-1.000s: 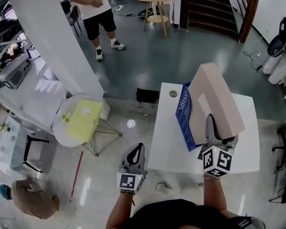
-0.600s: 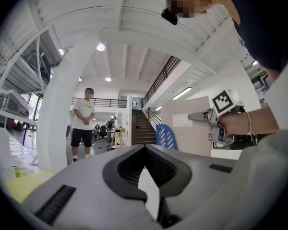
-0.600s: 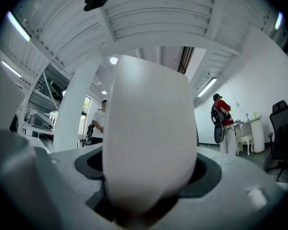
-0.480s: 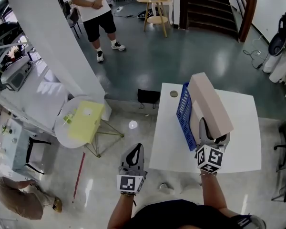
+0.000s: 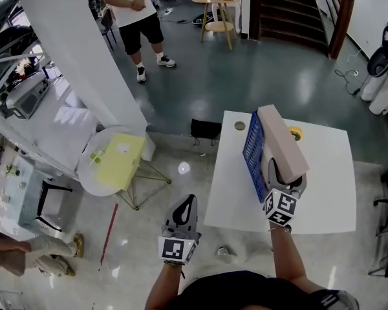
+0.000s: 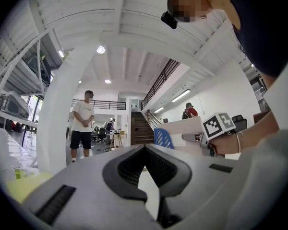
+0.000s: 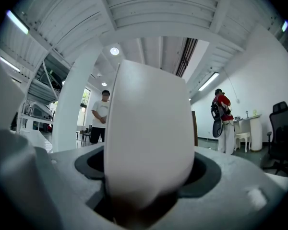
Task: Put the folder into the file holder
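Observation:
My right gripper is shut on a thick pale beige folder, held on edge over the white table. The folder stands right beside the blue mesh file holder, on that holder's right side. In the right gripper view the folder fills the space between the jaws. My left gripper hangs shut and empty off the table's left side, over the floor. In the left gripper view its jaws meet, and the blue holder shows in the distance.
A yellow roll lies on the table behind the folder. A round table with a yellow sheet stands at the left. A person stands far back on the dark floor. A white pillar rises at the left.
The right gripper has brought the folder down and slightly left, closer to the blue holder. The folder now looks smaller and more upright. The left gripper has stayed put.

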The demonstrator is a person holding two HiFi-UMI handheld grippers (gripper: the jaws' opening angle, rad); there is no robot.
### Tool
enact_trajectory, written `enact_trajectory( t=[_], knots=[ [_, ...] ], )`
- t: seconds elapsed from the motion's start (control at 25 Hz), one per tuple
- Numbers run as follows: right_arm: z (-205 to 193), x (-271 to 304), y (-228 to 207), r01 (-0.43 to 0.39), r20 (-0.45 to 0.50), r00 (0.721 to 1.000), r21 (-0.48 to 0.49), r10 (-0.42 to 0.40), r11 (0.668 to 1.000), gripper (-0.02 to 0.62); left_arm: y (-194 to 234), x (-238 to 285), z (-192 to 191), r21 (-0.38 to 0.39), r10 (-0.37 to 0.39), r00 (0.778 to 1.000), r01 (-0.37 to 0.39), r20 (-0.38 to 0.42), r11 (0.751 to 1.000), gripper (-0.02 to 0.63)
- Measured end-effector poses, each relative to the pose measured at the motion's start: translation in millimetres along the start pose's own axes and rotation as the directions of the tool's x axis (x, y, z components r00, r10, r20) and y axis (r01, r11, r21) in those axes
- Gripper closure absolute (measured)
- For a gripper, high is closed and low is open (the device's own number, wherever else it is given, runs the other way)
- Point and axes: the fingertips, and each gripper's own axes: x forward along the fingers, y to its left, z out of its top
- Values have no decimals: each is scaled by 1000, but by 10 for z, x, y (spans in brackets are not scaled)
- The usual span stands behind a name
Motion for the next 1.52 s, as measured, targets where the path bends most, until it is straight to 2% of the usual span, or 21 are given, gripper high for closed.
enact_trajectory(
  t=[0.4,0.56,1.0,1.32,1.4,1.52],
  knots=[
    [-63,27,-4,-7,4,1000,6,7,1000,189,-333,12,48,-33,-108,994,108,8,994,609],
    [-169,-33,5,-43,-39,998,4,43,999,179,-453,16,50,-33,-124,992,124,10,992,609],
    [-113,-598,-222,-136,-36,990,36,137,990,175,-847,-122,89,-40,-102,994,103,28,994,609],
    [190,-1120,-621,-238,3,971,79,238,968,178,-1261,-159,308,-10,-29,997,30,73,999,609],
    [229,-1297,-683,-280,11,960,100,280,955,197,-1382,-235,383,-5,-16,996,17,86,1000,609],
    [264,-1565,-760,-338,26,941,139,338,931,294,-1566,-388,483,-3,10,996,-10,92,1000,609]
  ],
)
